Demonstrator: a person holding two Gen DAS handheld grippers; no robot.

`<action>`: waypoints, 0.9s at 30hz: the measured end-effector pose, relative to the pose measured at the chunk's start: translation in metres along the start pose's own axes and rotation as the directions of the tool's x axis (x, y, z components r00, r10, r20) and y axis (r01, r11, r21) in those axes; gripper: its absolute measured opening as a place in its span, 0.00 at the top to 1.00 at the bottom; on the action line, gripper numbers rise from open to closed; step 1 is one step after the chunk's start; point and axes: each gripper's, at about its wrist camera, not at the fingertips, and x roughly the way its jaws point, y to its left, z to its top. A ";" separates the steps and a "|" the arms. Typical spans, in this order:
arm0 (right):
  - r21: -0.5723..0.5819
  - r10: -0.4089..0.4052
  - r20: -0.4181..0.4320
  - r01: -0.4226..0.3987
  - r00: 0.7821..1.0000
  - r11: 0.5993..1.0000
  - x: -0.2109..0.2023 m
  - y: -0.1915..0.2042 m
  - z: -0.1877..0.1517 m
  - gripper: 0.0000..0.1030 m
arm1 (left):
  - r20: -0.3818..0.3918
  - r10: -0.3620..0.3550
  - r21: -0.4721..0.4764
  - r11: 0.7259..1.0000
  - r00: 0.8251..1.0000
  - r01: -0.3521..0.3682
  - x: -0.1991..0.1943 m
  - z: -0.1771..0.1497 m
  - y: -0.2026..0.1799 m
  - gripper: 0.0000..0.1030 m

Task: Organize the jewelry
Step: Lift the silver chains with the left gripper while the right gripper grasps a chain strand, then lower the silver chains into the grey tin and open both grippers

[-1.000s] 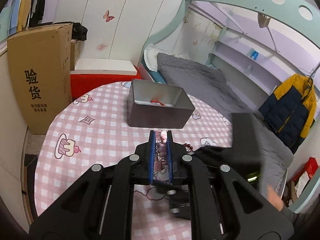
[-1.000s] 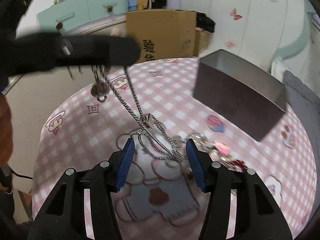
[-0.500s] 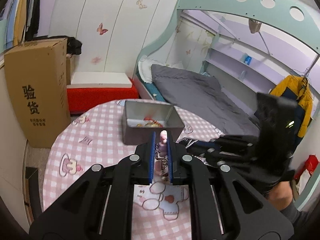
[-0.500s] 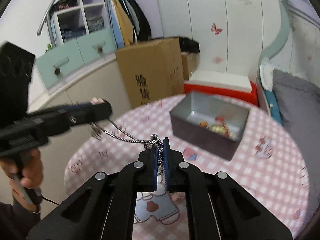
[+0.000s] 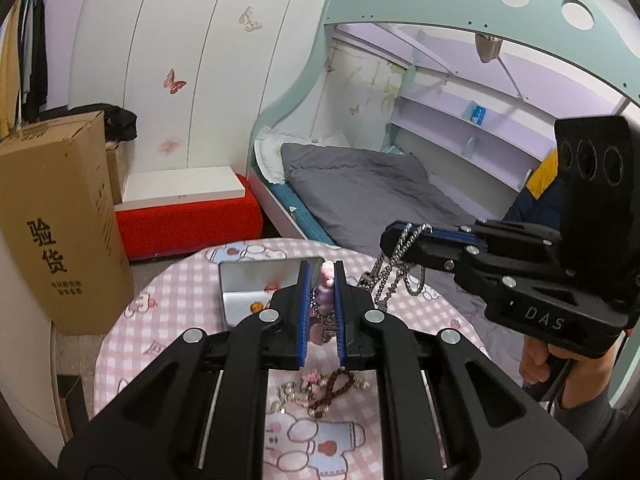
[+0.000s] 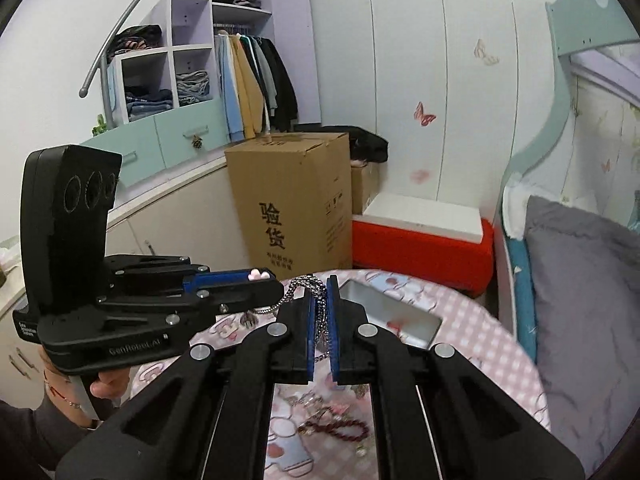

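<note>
Both grippers, left [image 5: 322, 276] and right [image 6: 319, 294], pinch one tangled chain [image 5: 394, 270] above the table [image 5: 160, 320]. Next, drop it in the tin [image 5: 256, 280].

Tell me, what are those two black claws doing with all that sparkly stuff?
A person holds a claw in each hand above the pink checked table. The left claw pinches a pink charm piece, the right claw pinches a silver chain. More jewelry lies on the table, some already in the grey box.
</note>
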 end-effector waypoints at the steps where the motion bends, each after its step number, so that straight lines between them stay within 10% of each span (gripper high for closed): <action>1: -0.001 -0.008 0.003 0.008 1.000 1.000 0.001 -0.003 0.003 0.96 | -0.002 0.001 0.005 1.000 1.000 -0.001 0.004 0.004 -0.001 0.89; 11: 0.025 -0.032 0.009 0.031 0.999 0.999 0.032 -0.033 0.025 0.97 | -0.061 0.006 0.023 1.000 0.998 -0.005 0.056 0.033 0.010 0.89; 27: 0.123 -0.013 -0.224 0.042 0.975 0.991 0.102 -0.071 -0.034 0.96 | -0.306 0.034 -0.030 0.998 0.951 -0.046 0.149 -0.018 0.044 0.89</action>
